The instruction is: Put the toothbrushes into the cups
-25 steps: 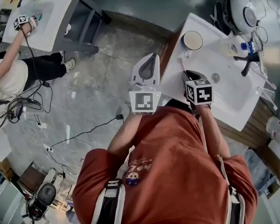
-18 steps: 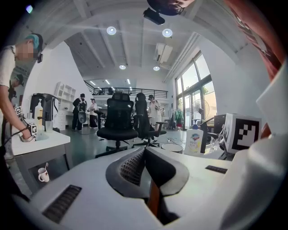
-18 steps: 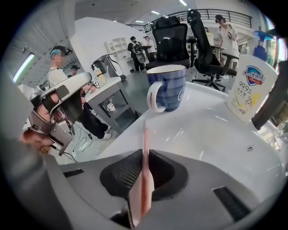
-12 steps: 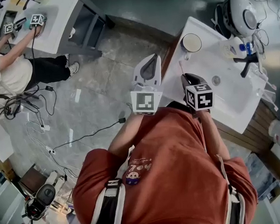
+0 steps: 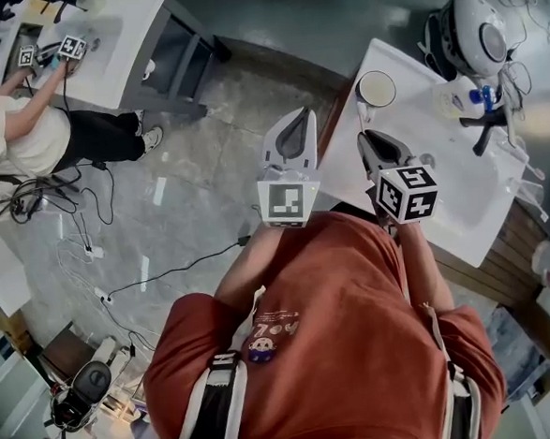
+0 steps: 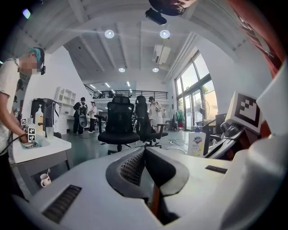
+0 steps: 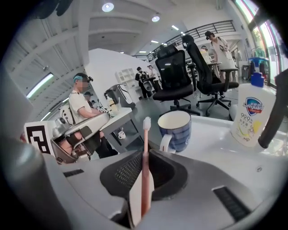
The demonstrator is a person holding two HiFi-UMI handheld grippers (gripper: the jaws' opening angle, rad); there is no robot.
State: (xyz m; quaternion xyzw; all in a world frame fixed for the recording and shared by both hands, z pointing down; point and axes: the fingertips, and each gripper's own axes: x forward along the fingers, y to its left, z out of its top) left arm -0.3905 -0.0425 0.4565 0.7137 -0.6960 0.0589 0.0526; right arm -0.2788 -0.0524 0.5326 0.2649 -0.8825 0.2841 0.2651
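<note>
A pink toothbrush (image 7: 145,170) with white bristles stands upright between the pads of my right gripper (image 7: 145,155), which is shut on its handle. Just beyond its head stands a blue-striped cup (image 7: 175,130) with a white handle, empty as far as I can see. From the head view the cup (image 5: 376,89) sits at the near-left corner of the white counter (image 5: 408,111), and my right gripper (image 5: 366,142) hovers just short of it. My left gripper (image 5: 296,118) hangs over the floor beside the counter. Its jaws (image 6: 144,152) are shut with nothing in them.
A white soap bottle (image 7: 254,112) with a blue pump stands right of the cup. A black tap (image 5: 489,119) and a sink basin (image 5: 445,169) lie further along the counter. A person (image 5: 25,137) works at another table at far left. Office chairs (image 6: 119,121) stand ahead.
My right gripper has risen with the toothbrush and tipped to point lower, toward the cup. My left gripper has stayed where it was.
</note>
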